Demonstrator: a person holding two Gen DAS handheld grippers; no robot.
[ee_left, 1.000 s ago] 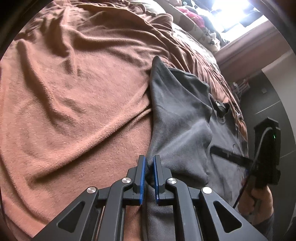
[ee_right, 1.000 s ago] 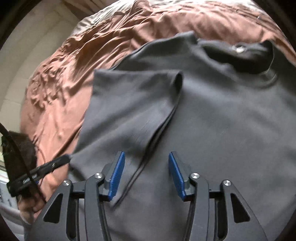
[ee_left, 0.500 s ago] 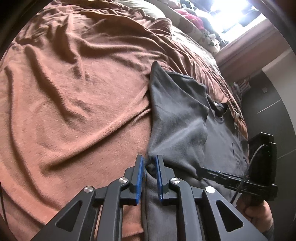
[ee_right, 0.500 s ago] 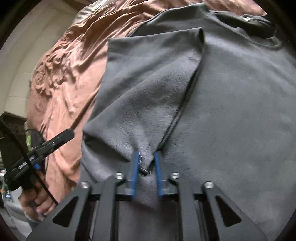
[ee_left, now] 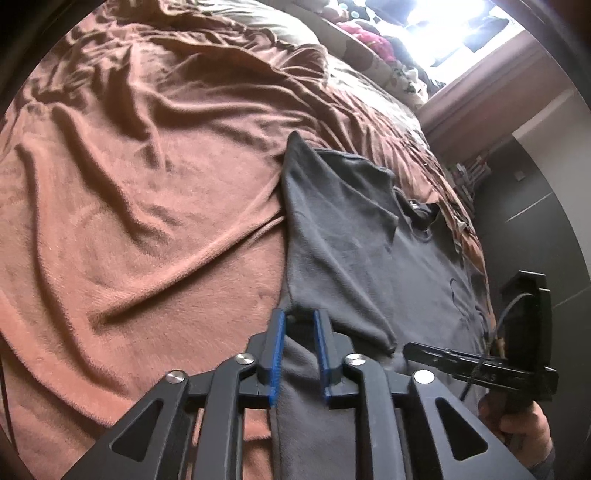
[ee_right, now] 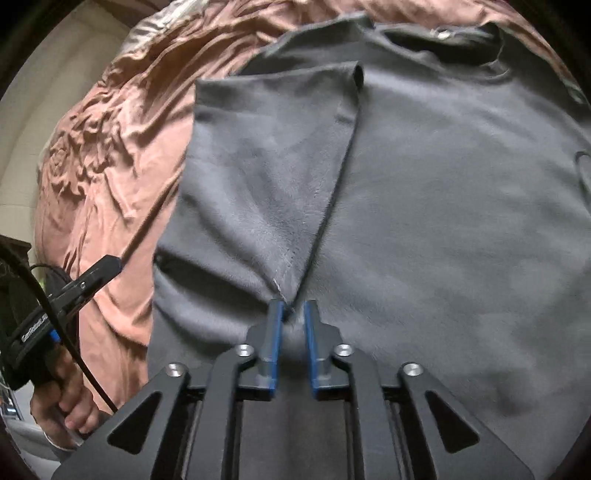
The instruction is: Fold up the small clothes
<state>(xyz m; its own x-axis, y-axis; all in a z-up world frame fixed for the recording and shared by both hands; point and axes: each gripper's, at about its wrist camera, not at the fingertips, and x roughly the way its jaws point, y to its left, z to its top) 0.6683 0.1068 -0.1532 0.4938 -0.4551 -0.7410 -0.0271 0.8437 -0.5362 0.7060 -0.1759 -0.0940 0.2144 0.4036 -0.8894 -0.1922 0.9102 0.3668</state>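
Bed point(ee_left: 129, 229) covered by a rumpled rust-brown fleece blanket, deep creases all over. Dark grey shirt point(ee_right: 424, 221) lies flat on the blanket at the bed's right side, neck opening at the far end, left sleeve folded in over the body. In the right wrist view the folded flap's edge runs diagonally from far to near.

Left gripper point(ee_left: 298, 325) sits at the near left edge of the shirt, jaws opening, blue pads apart with a ridge of grey cloth between them; pads look clear of the fabric. Right gripper point(ee_right: 293, 314) sits at the near tip of the folded flap, jaws opening too, cloth bunched in the gap, contact hard to judge, probably released.

Room: bright window point(ee_left: 454, 33) at far right, blown out. Pile of clothes point(ee_left: 373, 40) along the far bed edge below it. Dark wall panels point(ee_left: 535, 221) on the right. Pale curved wall point(ee_right: 55, 85) on the left in the right wrist view
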